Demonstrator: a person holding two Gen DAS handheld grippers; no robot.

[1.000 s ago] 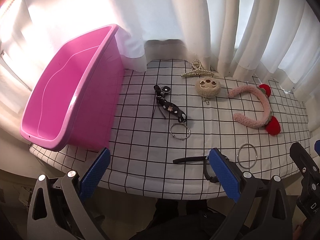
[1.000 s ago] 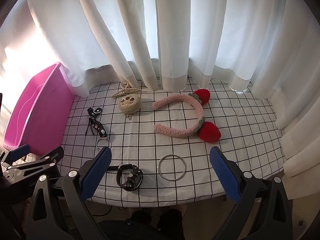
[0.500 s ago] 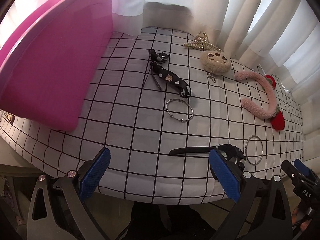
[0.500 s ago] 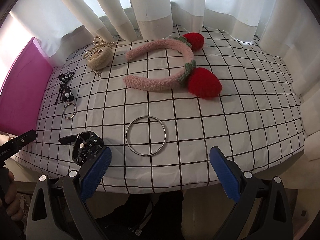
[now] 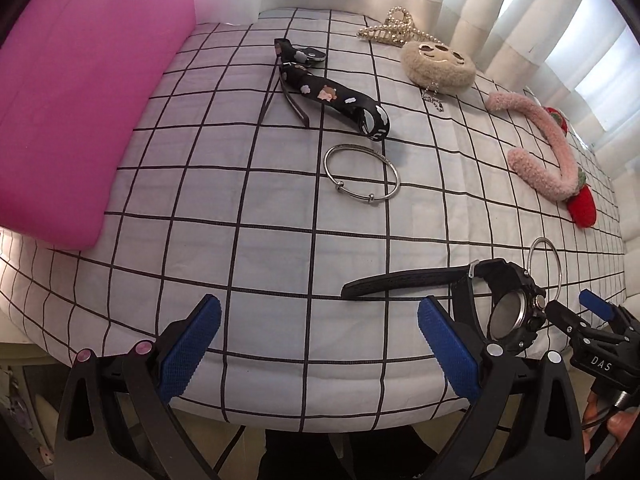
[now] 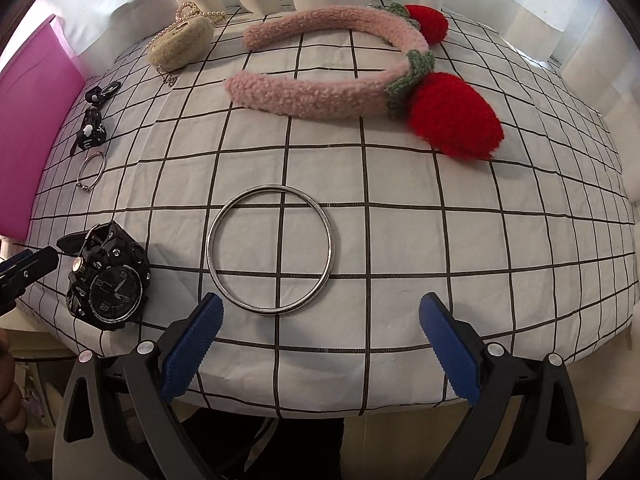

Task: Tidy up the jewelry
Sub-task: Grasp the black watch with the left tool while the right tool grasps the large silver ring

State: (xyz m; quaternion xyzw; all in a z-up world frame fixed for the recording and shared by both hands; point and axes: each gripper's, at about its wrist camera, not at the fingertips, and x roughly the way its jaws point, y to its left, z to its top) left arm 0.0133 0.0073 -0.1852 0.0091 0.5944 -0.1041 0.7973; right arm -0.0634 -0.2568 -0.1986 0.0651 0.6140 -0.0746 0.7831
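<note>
Pink plastic, the side wall of the bin [image 5: 80, 92], filled the 9 o'clock edge of the left view, and its inside was hidden, so I could not tell whether anything had gone in. As far as the pictures showed, the sorting was barely begun: every piece visible lay loose on the checked cloth [image 5: 224, 184] covering the counter.

The left gripper [image 5: 318, 342] hung at the near edge with its fingers spread wide and holding nothing; the black watch [image 5: 508, 304] stood just beside its right finger, at 4 o'clock. The right gripper [image 6: 318, 340] was likewise wide open and empty, with the large steel ring [image 6: 270, 250] lying just ahead, at 12 o'clock.

Still out were the thin bangle [image 5: 362, 172], the black printed strap [image 5: 332, 92], the plush charm [image 5: 438, 65] (its ball chain trailing), the pearl claw clip [image 5: 394, 30] and the pink strawberry headband [image 6: 320, 92].

Nothing seemed to block either reach. The flat ring looked awkward to lift, and the bin's tall wall would need clearing.
</note>
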